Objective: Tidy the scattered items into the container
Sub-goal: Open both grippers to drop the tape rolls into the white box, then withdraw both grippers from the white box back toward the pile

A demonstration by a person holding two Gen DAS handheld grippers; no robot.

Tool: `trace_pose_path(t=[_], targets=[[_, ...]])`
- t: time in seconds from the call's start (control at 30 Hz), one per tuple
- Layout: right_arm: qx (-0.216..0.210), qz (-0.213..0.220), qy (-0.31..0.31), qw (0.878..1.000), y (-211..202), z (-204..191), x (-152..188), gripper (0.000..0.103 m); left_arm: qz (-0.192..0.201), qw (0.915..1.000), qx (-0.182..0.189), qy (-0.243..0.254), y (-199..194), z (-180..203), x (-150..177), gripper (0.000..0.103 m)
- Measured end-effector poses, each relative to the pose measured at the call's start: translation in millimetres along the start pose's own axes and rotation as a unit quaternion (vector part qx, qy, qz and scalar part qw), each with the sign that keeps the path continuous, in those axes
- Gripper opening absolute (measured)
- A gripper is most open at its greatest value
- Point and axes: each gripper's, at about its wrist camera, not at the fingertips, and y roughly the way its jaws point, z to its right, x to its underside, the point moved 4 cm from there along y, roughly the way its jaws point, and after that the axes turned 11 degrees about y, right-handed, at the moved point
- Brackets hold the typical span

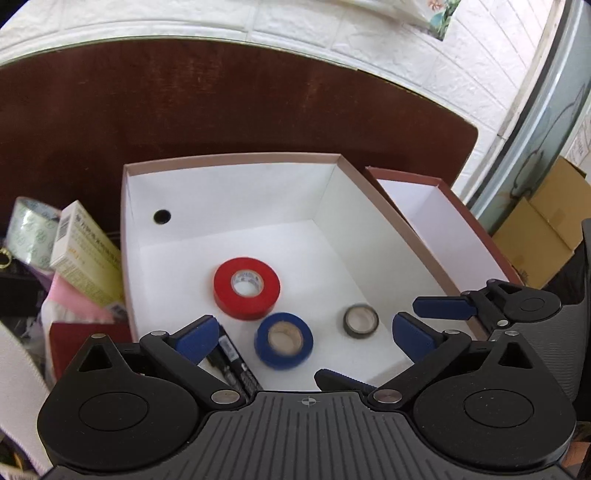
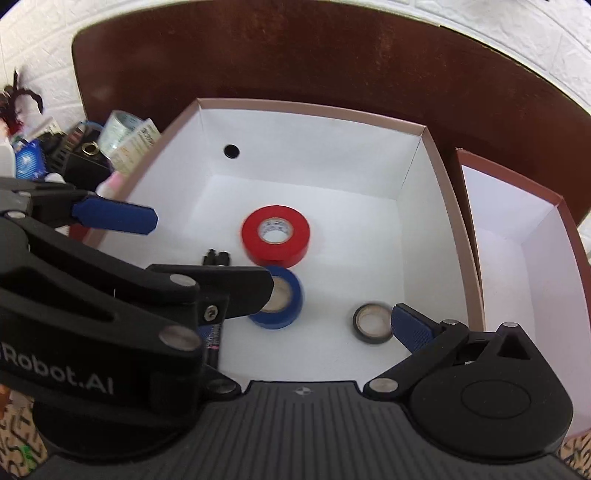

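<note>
- Left claw hangs over the near end of the box, with its blue fingers spread wide and nothing between them.
- Right claw is over the same box. One blue finger shows beside the gray tape; the other is hidden behind the left claw, so I cannot tell how wide it stands.
- In the left view, the right claw's blue tip pokes in over the box's right wall.
- The box is white inside with a pinkish rim and a round black hole in its far wall.
- Red tape lies flat in the middle of the box floor.
- Blue tape lies flat just in front of it, very close.
- Gray tape, the smallest roll, lies off to the right, apart from the others.
- Black markers lie in the box near its left side, partly under the left claw.
- A lid with a dark red rim sits open side up just right of the box.
- Everything rests on a dark brown table.
- Left of the box is a messy pile: a clear tape roll, a pale yellow carton and something pink.
- A white brick wall stands behind the table.
- Brown cardboard boxes sit on the far right.
</note>
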Motion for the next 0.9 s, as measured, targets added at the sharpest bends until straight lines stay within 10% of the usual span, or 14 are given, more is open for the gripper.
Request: trace_pose_path(t=[0.9], targets=[[-0.023, 0.106, 0.008, 0.994, -102.9, -88.0, 71.6, 0.103, 0.093, 0.9955, -0.009, 0.011, -137.5, -13.3, 88.3, 0.103]])
